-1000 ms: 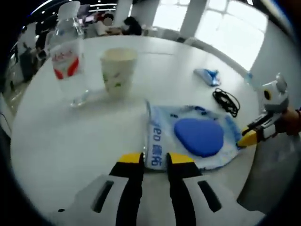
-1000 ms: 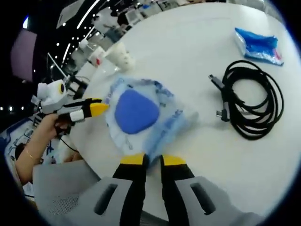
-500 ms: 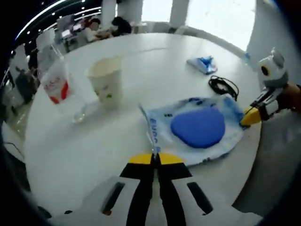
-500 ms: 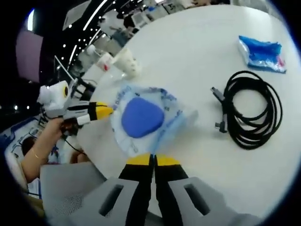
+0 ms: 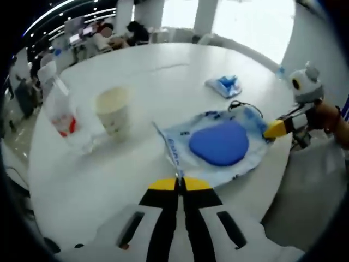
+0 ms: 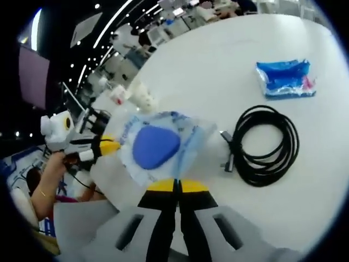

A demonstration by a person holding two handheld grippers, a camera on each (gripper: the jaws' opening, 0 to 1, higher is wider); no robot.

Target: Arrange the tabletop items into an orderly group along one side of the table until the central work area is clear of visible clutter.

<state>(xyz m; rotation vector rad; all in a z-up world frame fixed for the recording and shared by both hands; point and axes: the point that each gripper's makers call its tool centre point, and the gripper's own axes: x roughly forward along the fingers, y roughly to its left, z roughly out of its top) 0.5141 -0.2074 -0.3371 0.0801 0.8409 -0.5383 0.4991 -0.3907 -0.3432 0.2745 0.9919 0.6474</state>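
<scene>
The left tongs (image 5: 180,184) are pressed together on one edge of a clear plastic bag with blue print and a big blue pad inside (image 5: 215,144). The right tongs (image 6: 176,185) are squeezed tight on the other edge of the same bag (image 6: 158,146). So the bag is held between the two tongs, near the edge of the round white worktop (image 5: 120,180). In the left gripper view the right tongs come in from the right, held by a hand (image 5: 327,115), with a yellow tip touching the bag.

Just past the bag lies a coiled black cable (image 6: 267,146). Farther on is a small blue packet (image 6: 286,79), apart from the cable. On the other side of the bag stands a cream paper cup with green marks (image 5: 113,112). Right beside the cup is a clear plastic water bottle with a red label (image 5: 61,112). Both stand upright.
</scene>
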